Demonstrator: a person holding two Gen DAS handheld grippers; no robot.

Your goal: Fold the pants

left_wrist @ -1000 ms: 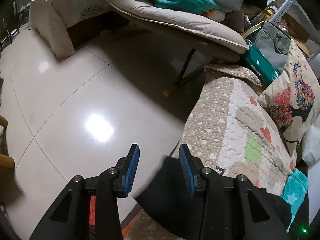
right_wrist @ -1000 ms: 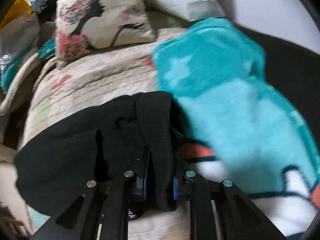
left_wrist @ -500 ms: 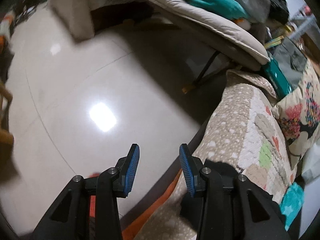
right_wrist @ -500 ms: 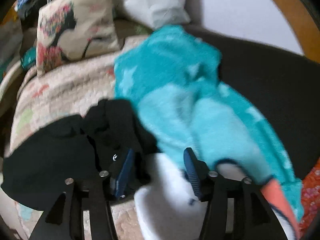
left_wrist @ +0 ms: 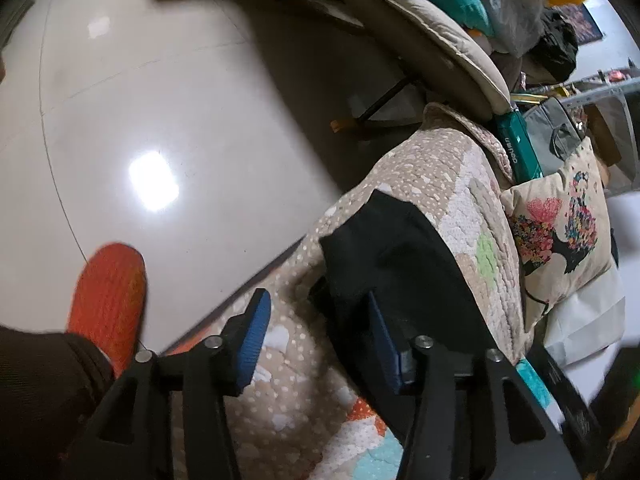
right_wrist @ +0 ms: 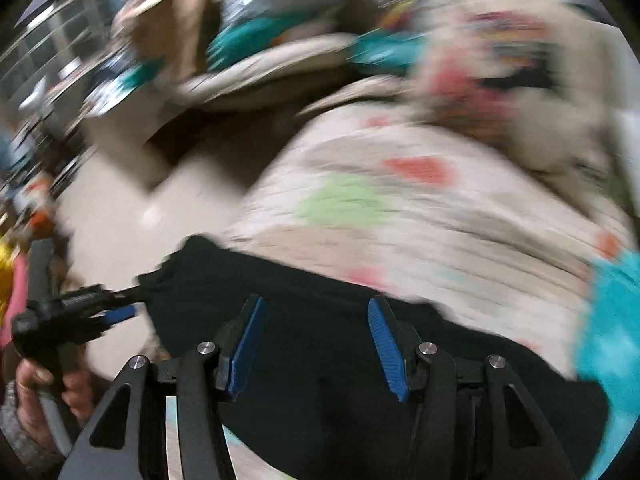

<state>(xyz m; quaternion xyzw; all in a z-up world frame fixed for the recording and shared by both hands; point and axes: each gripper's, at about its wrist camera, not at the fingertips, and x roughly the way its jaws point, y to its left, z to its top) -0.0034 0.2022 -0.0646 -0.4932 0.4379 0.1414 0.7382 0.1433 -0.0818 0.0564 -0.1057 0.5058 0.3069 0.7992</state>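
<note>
— Looking along my left tongs [left_wrist: 318,334], what lies in front of them?

— My black folded fabric pants [left_wrist: 400,264] lie on the beige quilted patchwork sofa cover [left_wrist: 460,172]. Their near corner sits just ahead of my left tongs and toward the right blue pad, which overlaps the cloth's edge. The left pad hangs over bare quilt.

— Are those tongs gripping anything?

— No. Their jaws are opening, with only the quilt showing in the gap and the pants' edge at one side, not pressed.

— And your right tongs [right_wrist: 316,344]?

— Those stand open too, blue pads apart, with the black pants [right_wrist: 320,292] spread directly under and ahead of them. Nothing is pinched between them. That view is badly blurred, so finer detail is lost.

— Can you see one tool from the other?

— From the right wrist, my left tongs [right_wrist: 116,308] show off to the left, tips at the pants' far left corner, held in my left hand [right_wrist: 48,392].

— Anything beyond the pants?

— A cream square pillow printed with a flowered silhouette [left_wrist: 560,232] lies past them to the right, and my orange knitted slipper [left_wrist: 108,300] rests on the glossy pale tiled floor [left_wrist: 160,100] left of the left tongs.
</note>
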